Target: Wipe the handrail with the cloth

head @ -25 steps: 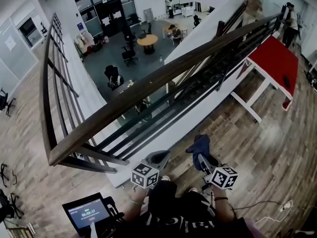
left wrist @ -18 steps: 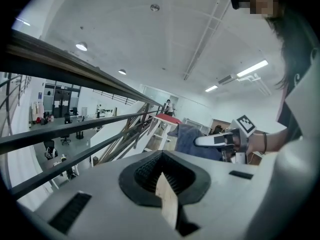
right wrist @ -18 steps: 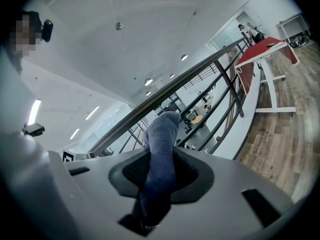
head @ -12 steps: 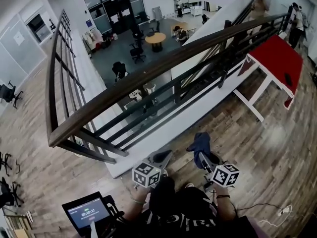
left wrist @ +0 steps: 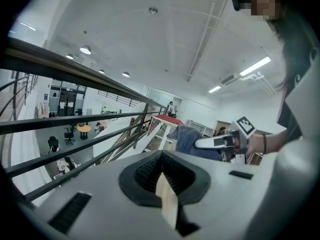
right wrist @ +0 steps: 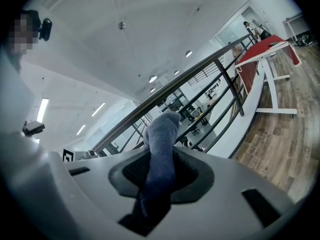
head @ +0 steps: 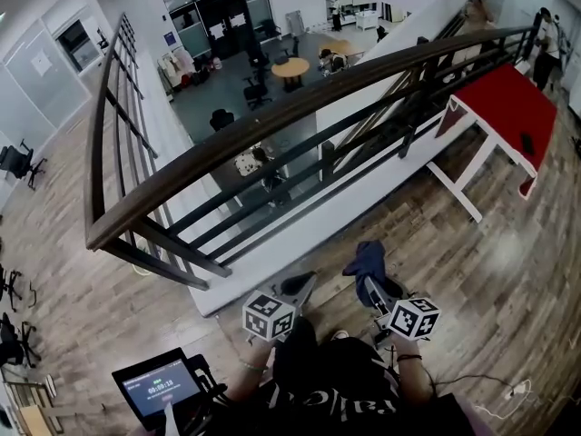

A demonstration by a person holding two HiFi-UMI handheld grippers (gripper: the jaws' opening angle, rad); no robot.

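Handrail [head: 272, 121] doesn't look wiped yet. The cloth [head: 367, 263] is pinched in the right gripper [head: 372, 287], poking up down low in front of the person, well short of the rail. The left gripper [head: 296, 289] has its jaws pressed together on nothing. So the whole wipe is left to do, I'd say. A red table [head: 508, 107] sits off to the right and a small screen [head: 159, 387] down left. Nothing seems to block the reach up to the rail.

Open floor [head: 472, 271] lies before the handrail [head: 272, 118]; a red table [head: 508, 107] stands by its right end.
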